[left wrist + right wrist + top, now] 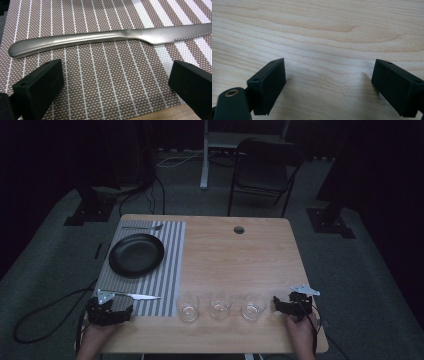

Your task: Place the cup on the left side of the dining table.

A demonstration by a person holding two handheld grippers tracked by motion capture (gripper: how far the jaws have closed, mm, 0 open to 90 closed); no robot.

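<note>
The work in hand looks like laying a place setting, and it appears to be at its start. The slim matte steel table knife [105,38] lies flat on the brown-and-white striped woven placemat [105,82], near the mat's front edge, just ahead of the left gripper [107,312]. In the left gripper view the 2 black jaws stand wide apart with bare mat between them; the knife lies beyond their tips, untouched. Picking it up still seems to be ahead.

The right gripper [290,306] rests low over the pale wooden table [317,32] at the near right, its jaws also spread with nothing between them. Just to its left stands a row of 3 short clear drinking glasses [220,305], all upright and apart from each other.

A round black plate [136,254] sits on the mat, and beyond it a thin metal utensil [144,227] lies by the far edge.

That utensil is too small and dim to tell fork from spoon. The knife's tip is cut off in the left gripper view. Whether the glasses hold anything cannot be made out.
</note>
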